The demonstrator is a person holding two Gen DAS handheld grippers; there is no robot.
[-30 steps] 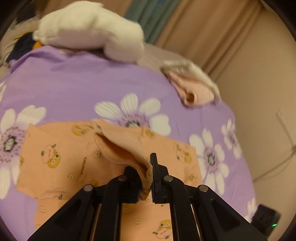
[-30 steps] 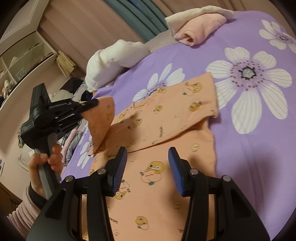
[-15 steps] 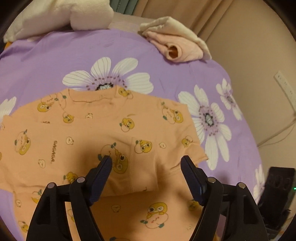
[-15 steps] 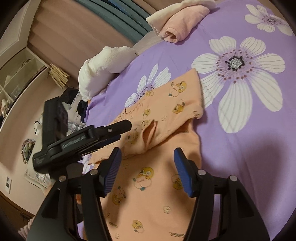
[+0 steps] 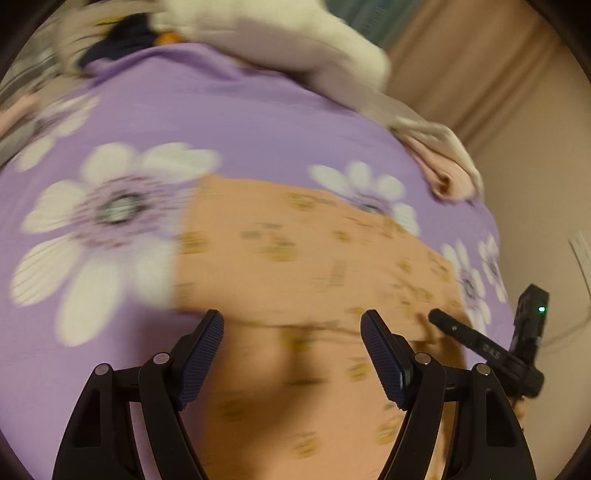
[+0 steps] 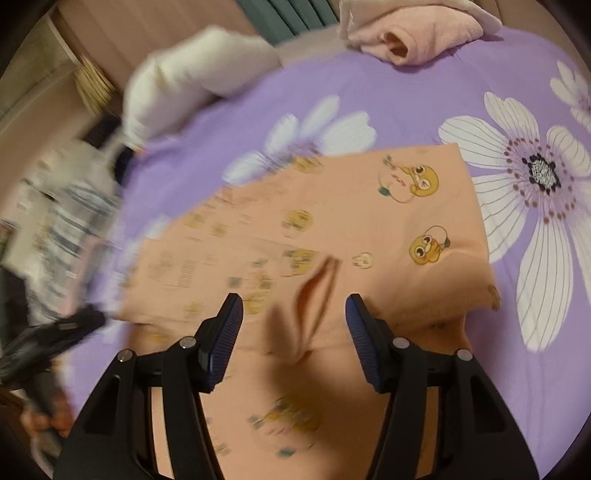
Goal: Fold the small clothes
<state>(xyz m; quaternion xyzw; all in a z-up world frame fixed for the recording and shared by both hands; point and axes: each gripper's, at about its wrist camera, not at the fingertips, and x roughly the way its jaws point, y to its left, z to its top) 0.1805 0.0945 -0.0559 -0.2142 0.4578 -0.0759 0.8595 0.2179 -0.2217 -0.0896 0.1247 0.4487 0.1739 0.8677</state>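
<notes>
On the purple bedspread (image 5: 240, 122), left tongs (image 5: 291, 354) have released the shirt (image 6: 369, 229); right tongs (image 6: 293, 332) closing, empty.

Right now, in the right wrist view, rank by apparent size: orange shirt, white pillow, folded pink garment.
1. orange shirt, by far the largest.
2. white pillow.
3. folded pink garment, partly cut off by the frame edge, so its place behind the pillow is unsure.

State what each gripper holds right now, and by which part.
Nothing is held. The left gripper stands open above the orange shirt; the right gripper is closing, pads clear of the cloth fold between them.
</notes>
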